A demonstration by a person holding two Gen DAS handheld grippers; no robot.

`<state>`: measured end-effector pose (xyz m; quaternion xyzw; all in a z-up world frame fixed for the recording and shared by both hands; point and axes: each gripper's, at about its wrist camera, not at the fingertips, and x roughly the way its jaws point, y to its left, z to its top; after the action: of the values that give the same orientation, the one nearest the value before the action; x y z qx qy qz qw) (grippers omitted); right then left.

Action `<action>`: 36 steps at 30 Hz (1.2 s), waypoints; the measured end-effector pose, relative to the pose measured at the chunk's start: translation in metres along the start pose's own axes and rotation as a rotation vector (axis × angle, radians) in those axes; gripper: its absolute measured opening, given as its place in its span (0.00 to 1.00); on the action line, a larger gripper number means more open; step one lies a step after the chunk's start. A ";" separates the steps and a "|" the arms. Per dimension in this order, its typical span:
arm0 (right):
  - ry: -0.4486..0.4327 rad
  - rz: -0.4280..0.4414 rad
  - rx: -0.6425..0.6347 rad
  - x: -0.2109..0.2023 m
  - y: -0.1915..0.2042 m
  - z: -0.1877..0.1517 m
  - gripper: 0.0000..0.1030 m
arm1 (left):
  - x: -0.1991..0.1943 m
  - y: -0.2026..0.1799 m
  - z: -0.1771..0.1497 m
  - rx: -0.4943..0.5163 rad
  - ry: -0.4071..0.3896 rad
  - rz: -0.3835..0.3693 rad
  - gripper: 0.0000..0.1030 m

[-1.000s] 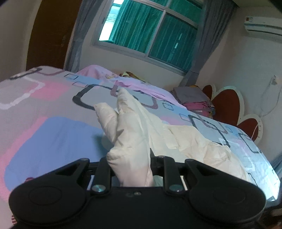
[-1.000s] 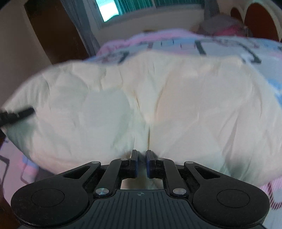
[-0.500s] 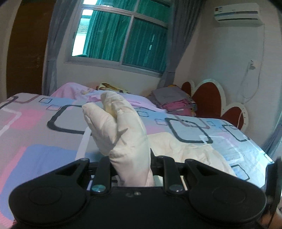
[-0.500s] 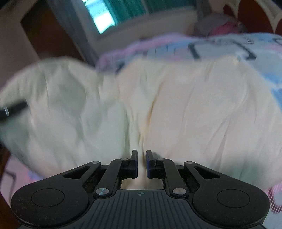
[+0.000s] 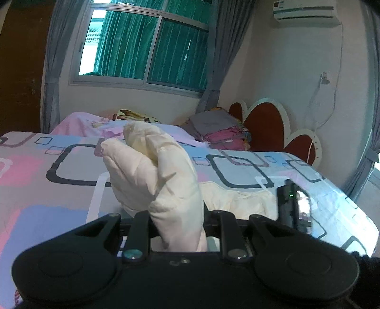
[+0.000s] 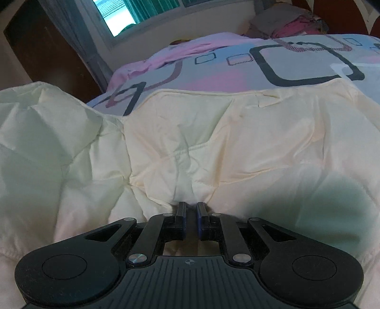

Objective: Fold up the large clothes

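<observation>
**Cream jacket pinched in both tools over the bed**

My left tool (image 5: 177,218) is clamped on a thick bunch of the cream padded jacket (image 5: 154,176). The fabric stands up from between the jaws in a puffy, rounded lump, raised above the bedspread (image 5: 47,180) with its pink, blue and grey squares. More of the same jacket lies flat on the bedspread just right of that lump. Past the lump, at the far side of the bed, a pink sheet (image 5: 80,123) is heaped under the window (image 5: 142,47), with grey curtains on both sides of it. Right of the sheet sits a pile of folded clothes (image 5: 220,133) against the red heart-shaped headboard (image 5: 263,123). An air conditioner (image 5: 306,12) hangs high on the wall above the headboard. At the right of this view a black device with a small green light (image 5: 288,204) rises near the jacket; I take it to be part of my other tool, though I cannot be sure.

My right tool (image 6: 191,219) has its jaws nearly together, nipping a thin fold of the jacket (image 6: 237,133). The jacket spreads wide across the near half of the bed, one bulky part lifted at the left and the rest lying flat on the bedspread (image 6: 237,69).
</observation>
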<state>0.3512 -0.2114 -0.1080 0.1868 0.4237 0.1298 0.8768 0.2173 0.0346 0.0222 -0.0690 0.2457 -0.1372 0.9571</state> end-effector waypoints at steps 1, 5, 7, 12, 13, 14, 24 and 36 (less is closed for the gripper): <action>-0.015 0.005 0.009 -0.007 0.000 -0.002 0.10 | 0.002 -0.002 0.001 0.001 0.000 0.000 0.19; -0.044 0.007 -0.017 -0.034 0.003 -0.018 0.10 | 0.007 -0.012 0.005 0.019 0.000 0.027 0.19; 0.016 0.010 -0.039 -0.026 0.004 -0.022 0.10 | 0.007 -0.018 0.005 0.022 0.001 0.037 0.19; 0.042 0.028 -0.121 -0.013 0.009 -0.022 0.10 | 0.010 -0.039 0.008 0.044 0.016 0.109 0.19; 0.047 0.043 -0.118 -0.017 0.007 -0.021 0.10 | 0.010 -0.043 0.008 0.040 0.018 0.129 0.19; 0.044 0.068 -0.107 -0.022 0.004 -0.019 0.10 | 0.011 -0.047 0.009 0.038 0.019 0.148 0.19; 0.049 0.166 -0.136 -0.038 -0.015 -0.015 0.10 | 0.012 -0.083 0.011 0.060 0.022 0.242 0.19; 0.003 0.216 -0.084 -0.087 -0.063 -0.010 0.10 | 0.029 -0.128 0.013 0.093 0.018 0.245 0.19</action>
<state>0.2945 -0.2989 -0.0810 0.1945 0.3966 0.2413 0.8641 0.2188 -0.0950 0.0464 0.0071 0.2540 -0.0313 0.9667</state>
